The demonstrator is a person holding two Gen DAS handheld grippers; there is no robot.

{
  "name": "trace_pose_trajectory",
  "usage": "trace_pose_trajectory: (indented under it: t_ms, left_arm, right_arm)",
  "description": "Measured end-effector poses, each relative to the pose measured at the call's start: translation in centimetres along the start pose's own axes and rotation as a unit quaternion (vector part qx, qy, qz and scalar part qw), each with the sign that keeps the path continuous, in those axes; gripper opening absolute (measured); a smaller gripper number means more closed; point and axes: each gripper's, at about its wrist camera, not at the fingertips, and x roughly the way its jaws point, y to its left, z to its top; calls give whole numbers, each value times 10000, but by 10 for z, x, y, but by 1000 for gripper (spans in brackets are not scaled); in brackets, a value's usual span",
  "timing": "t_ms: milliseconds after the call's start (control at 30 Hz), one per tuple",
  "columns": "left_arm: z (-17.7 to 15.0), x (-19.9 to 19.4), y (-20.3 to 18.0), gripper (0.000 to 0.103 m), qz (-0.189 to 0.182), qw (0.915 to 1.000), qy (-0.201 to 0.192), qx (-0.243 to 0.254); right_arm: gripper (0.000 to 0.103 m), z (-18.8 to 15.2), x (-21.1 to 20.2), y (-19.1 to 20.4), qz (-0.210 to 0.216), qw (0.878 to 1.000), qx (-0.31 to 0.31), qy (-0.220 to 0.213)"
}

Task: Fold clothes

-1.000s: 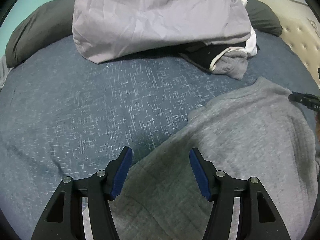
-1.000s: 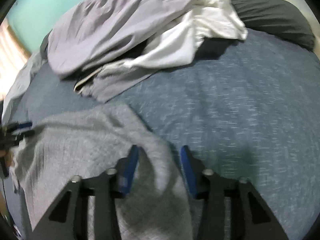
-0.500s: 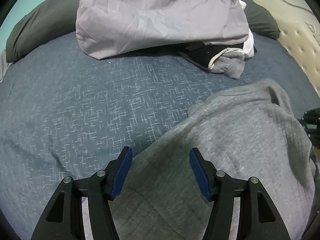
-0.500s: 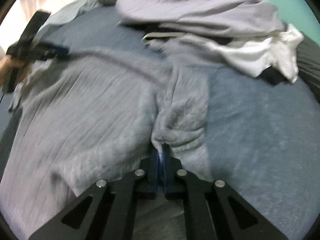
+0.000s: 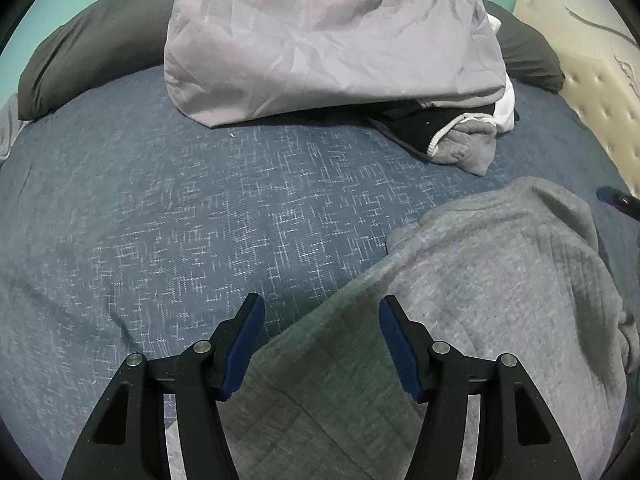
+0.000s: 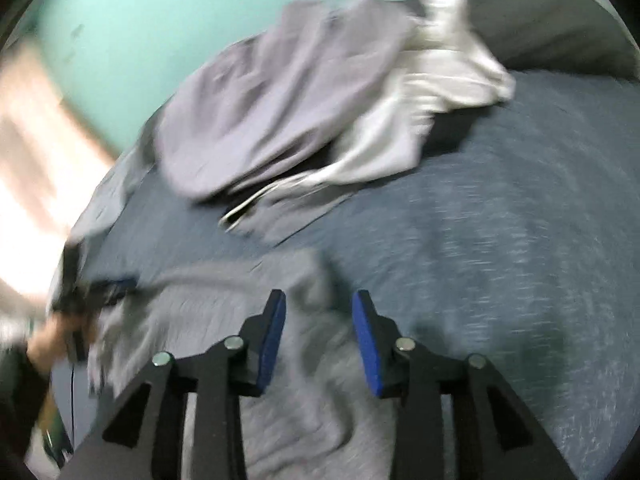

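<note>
Grey quilted-knit sweatshirt (image 5: 500, 300) spread flat on blue flecked bed cover (image 5: 200, 220), at the near right side of the bed. Left gripper (image 5: 322, 320) hovering over sweatshirt's left edge, blue-padded fingers (image 5: 244, 344) spread wide, nothing pinched. Right gripper (image 6: 319, 312) above sweatshirt's bunched far corner, fingers (image 6: 272, 340) opening, part spread, cloth below but not pinched; view blurred. Heap at far end of bed: crumpled lilac sheet (image 5: 328, 40), white garment (image 6: 432, 92), black-and-grey piece with white trim (image 5: 448, 140). Dark grey pillow (image 5: 88, 60) behind, teal wall (image 6: 160, 32) beyond.
</note>
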Motion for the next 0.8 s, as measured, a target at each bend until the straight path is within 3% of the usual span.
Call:
trace_pose_trajectory:
  t_ms: [133,267,433,633,800]
  left_arm:
    - [2,2,-1,64,-48,10000,45,13]
    - [1,8,-3,64,-51,9999,138,60]
    - [-1,17,-2,64,-92,9996,247,58]
    - [3,19,4,64,52,9999,87,21]
    - [6,34,-2,64,162,9991,274,276]
  right_arm:
    - [37,3,25,1,-29,9991,172,377]
    - [37,-3,52,20,-348,9963,-258,748]
    - [36,-12,81,29,-416,9918,-423,1128]
    - [11,-22,88,40,-606,9847,-1102,1208]
    - [7,-19,76,42,-841,9813,-1482,901]
